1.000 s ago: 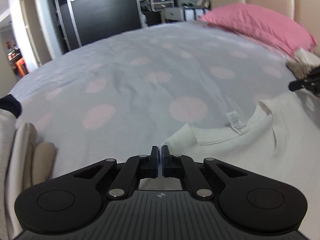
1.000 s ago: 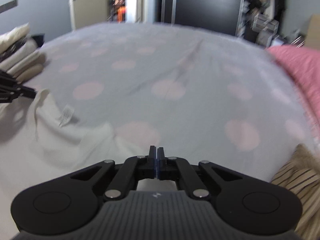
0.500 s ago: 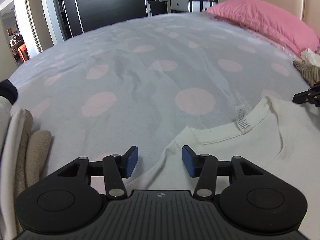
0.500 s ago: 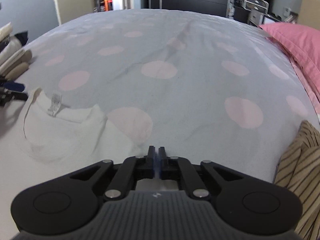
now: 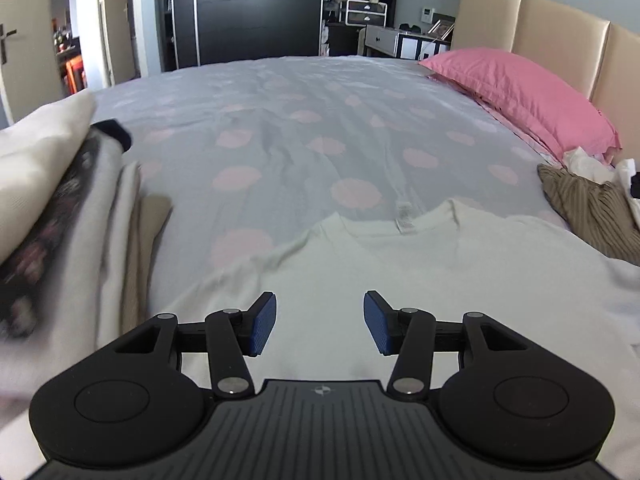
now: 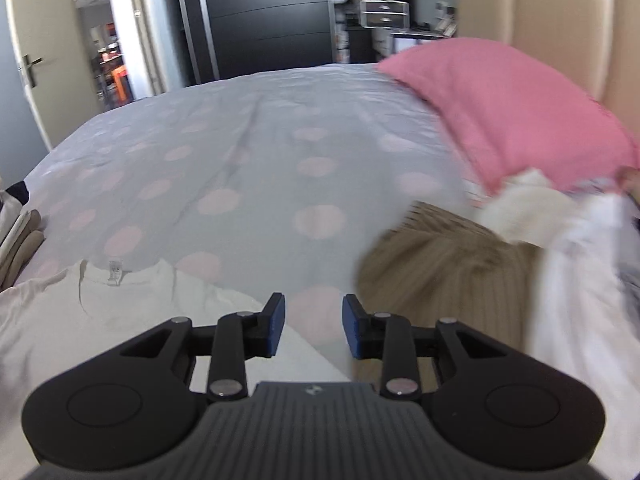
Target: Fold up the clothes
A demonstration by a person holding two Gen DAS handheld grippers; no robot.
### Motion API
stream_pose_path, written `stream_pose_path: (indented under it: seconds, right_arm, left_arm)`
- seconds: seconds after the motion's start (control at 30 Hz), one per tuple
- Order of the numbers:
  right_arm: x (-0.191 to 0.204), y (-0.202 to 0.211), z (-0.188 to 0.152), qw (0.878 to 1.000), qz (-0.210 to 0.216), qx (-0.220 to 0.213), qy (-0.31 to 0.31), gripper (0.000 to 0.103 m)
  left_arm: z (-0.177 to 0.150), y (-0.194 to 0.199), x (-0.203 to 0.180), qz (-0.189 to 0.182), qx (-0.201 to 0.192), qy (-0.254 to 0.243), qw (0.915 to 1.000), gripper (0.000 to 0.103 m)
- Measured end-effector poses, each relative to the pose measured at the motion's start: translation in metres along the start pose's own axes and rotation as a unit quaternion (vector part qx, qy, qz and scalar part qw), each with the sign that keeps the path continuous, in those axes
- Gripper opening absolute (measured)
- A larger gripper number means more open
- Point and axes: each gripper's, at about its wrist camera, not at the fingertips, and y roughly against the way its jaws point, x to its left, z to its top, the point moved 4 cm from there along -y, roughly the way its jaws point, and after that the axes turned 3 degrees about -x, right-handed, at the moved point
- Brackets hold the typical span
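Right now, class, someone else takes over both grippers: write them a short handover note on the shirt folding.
Left gripper: jaws open, nothing between them, above the white T-shirt.
Right gripper: jaws opening, empty, over the shirt's edge and the spotted bedspread.
The shirt lies spread flat, collar and label toward the far side of the bed.
Folded stack sits at the left; unfolded pile with the striped garment sits at the right, by the pink pillow.
Done: shirt laid out, stack folded.
Left: fold this shirt, stack it, then work through the pile.
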Motion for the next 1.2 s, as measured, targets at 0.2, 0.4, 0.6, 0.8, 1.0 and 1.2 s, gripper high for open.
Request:
stream_pose_path:
  seconds: [0.2, 0.4, 0.6, 0.8, 1.0, 1.2]
  right_arm:
    - [-0.07, 0.116, -0.052, 0.997, -0.052, 0.014, -0.051, 0.055]
    - [-0.131, 0.188, -0.115, 0.985, -0.13, 0.052, -0.103, 0.06]
    - [-0.196, 0.224, -0.164, 0.969, -0.168, 0.065, -0.171, 0.06]
    - [-0.25, 0.213, -0.205, 0.953, -0.165, 0.058, -0.249, 0.062]
    - [-0.269, 0.193, -0.216, 0.949, -0.136, 0.033, -0.283, 0.053]
    - [-0.27, 0.186, -0.212, 0.954, -0.124, 0.024, -0.271, 0.012]
  left_arm:
    - [-0.029, 0.068, -0.011, 0.005, 0.037, 0.009, 0.9993, 0.047]
    - [-0.049, 0.116, -0.023, 0.005, 0.053, 0.021, 0.9984, 0.047]
    - [-0.057, 0.141, -0.03, -0.002, 0.034, 0.026, 0.9991, 0.049]
    - [-0.056, 0.131, -0.031, 0.012, 0.024, 0.034, 0.9991, 0.048]
    - [-0.057, 0.116, -0.043, 0.013, 0.02, 0.012, 0.9996, 0.049]
    - [-0.058, 0.099, -0.06, 0.006, 0.03, -0.007, 0.9995, 0.049]
